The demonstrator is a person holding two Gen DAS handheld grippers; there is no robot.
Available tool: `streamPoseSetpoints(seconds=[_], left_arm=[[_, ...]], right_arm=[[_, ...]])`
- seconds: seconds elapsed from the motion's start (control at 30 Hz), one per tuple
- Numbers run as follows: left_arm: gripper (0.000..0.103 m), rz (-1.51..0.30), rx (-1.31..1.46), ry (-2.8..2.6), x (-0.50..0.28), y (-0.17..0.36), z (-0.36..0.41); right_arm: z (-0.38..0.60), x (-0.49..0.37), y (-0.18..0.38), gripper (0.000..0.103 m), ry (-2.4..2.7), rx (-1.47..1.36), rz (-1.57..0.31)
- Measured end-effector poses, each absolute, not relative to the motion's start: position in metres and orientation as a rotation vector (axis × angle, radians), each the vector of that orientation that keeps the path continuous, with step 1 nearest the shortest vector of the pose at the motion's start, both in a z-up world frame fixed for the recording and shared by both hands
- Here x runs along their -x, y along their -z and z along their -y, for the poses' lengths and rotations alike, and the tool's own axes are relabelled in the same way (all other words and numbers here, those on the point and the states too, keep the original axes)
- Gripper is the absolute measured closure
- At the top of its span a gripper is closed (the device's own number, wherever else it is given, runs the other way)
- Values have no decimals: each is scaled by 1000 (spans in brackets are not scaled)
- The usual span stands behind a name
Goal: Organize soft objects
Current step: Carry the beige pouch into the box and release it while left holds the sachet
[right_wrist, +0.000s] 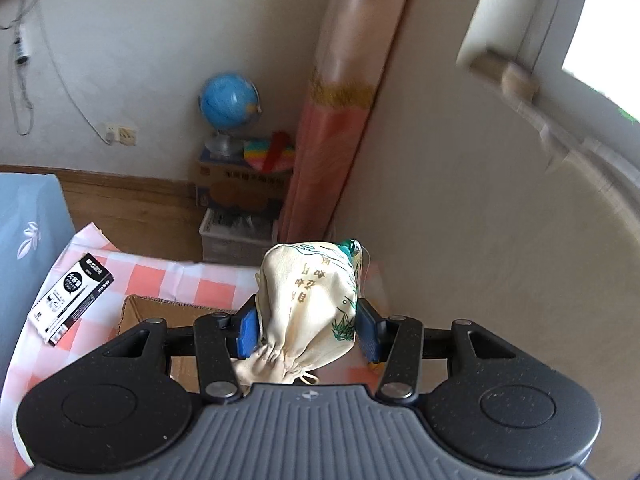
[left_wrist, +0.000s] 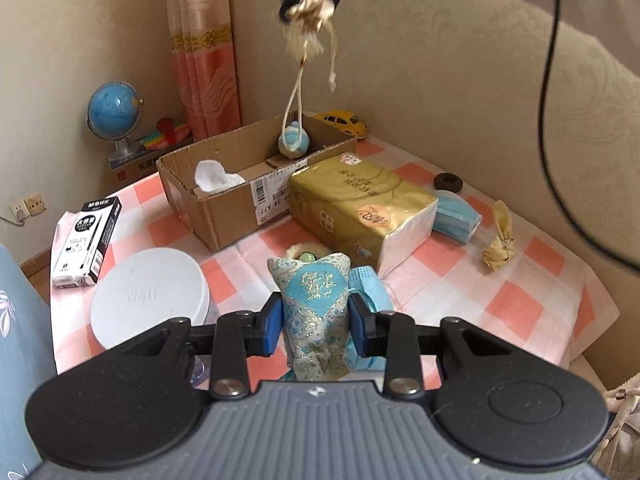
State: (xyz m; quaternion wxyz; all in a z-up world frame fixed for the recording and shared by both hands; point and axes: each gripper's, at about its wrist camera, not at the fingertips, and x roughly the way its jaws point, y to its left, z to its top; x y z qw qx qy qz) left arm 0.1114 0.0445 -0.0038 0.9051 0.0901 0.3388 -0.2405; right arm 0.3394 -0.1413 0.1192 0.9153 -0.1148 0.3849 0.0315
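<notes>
The right tool pinches a cream drawstring pouch across its belly, high above the cardboard box. From the left wrist view the same pouch hangs in the air with a cord loop trailing down to a small blue ball that sits at or just inside the box; whether it touches the bottom I cannot tell. The pouch looks light and limp, so a mid-body pinch holds it well, but the dangling cord could snag the box wall.

The left tool closes on a blue brocade sachet just over the checked surface. Its cloth is glossy and likely slippery, and the filling yields, so a grip across the widest part seems safest.

A white soft item already lies in the box. A gold tissue pack, blue face masks and a yellow knotted pouch remain outside, all probably light and squashable.
</notes>
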Motion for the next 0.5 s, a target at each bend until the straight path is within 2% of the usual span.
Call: streamPoseSetpoints(seconds=[0.5], left_arm=[[70,-717,-139,469,-109,12,-58]], right_arm=[[103,-363,-43,50,-101,-127,-1089]])
